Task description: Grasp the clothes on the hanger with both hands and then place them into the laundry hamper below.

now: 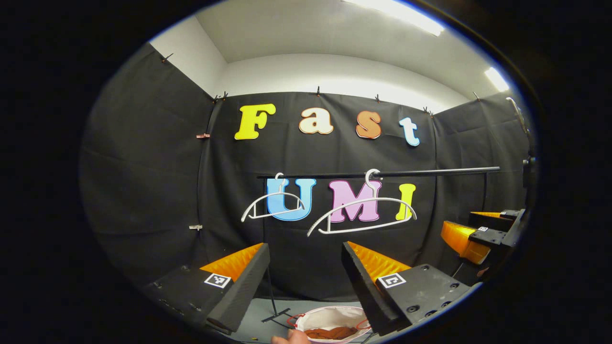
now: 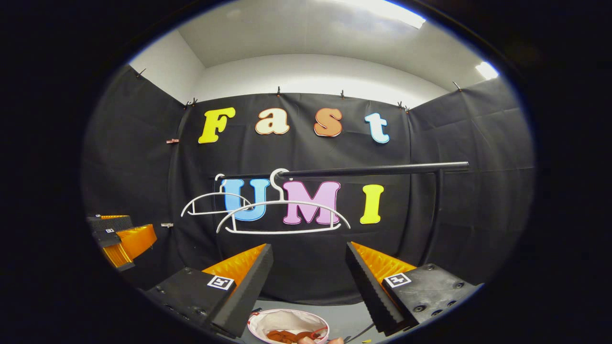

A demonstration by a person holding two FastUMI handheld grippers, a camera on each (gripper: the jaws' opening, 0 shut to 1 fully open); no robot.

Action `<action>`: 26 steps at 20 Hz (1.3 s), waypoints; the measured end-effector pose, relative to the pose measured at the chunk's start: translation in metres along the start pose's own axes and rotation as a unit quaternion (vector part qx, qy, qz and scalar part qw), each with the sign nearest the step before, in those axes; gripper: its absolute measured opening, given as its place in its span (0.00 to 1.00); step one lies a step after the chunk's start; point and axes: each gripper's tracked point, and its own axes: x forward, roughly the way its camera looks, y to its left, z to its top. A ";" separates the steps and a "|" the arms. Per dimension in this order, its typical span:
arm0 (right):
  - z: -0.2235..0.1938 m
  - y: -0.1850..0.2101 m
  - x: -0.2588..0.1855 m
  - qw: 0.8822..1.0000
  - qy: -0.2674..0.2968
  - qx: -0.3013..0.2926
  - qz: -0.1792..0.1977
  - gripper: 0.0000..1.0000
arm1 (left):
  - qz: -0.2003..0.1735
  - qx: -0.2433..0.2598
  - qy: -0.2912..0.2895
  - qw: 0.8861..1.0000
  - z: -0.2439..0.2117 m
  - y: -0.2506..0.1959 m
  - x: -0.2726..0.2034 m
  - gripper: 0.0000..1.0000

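In the left gripper view, the left gripper (image 1: 306, 282) points forward with its two black fingers (image 1: 239, 286), lined in ribbed orange, spread wide and holding nothing. Straight ahead at twelve o'clock a thin black metal rail (image 1: 382, 174) runs across the black cloth wall, carrying two bare white plastic hangers: a smaller-looking one (image 1: 273, 205) toward eleven o'clock and a larger-looking one (image 1: 362, 215) toward one o'clock. Low at six o'clock, between the fingers, sits a round white fabric laundry hamper with a red rim (image 1: 330, 317) on a grey floor, and a folded rust-brown garment (image 1: 334, 332) lies inside it. Part of a person's hand (image 1: 290, 338) shows at the hamper's near edge. At three o'clock the right gripper (image 1: 478, 234) hangs in the air, its fingers apart. In the right gripper view, the right gripper (image 2: 308, 282) also has its fingers spread wide and empty, with the rail (image 2: 373, 169) and hangers ahead, the hamper (image 2: 287, 320) with the brown garment (image 2: 287, 336) at six o'clock, and the left gripper (image 2: 119, 236) at nine o'clock.
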 end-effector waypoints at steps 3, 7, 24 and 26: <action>-0.002 0.001 0.001 1.000 0.002 0.000 0.000 0.98 | -0.006 -0.001 0.002 1.000 0.001 -0.001 -0.001 0.96; -0.003 0.001 0.000 1.000 0.002 -0.003 -0.001 0.98 | -0.006 -0.001 0.002 1.000 0.001 -0.001 -0.001 0.96; -0.004 0.002 -0.005 1.000 0.002 -0.004 0.000 0.98 | -0.006 0.001 0.004 1.000 0.000 -0.001 -0.002 0.96; -0.004 0.001 -0.006 1.000 0.003 -0.004 -0.001 0.98 | -0.007 0.002 0.006 1.000 0.000 -0.001 -0.002 0.96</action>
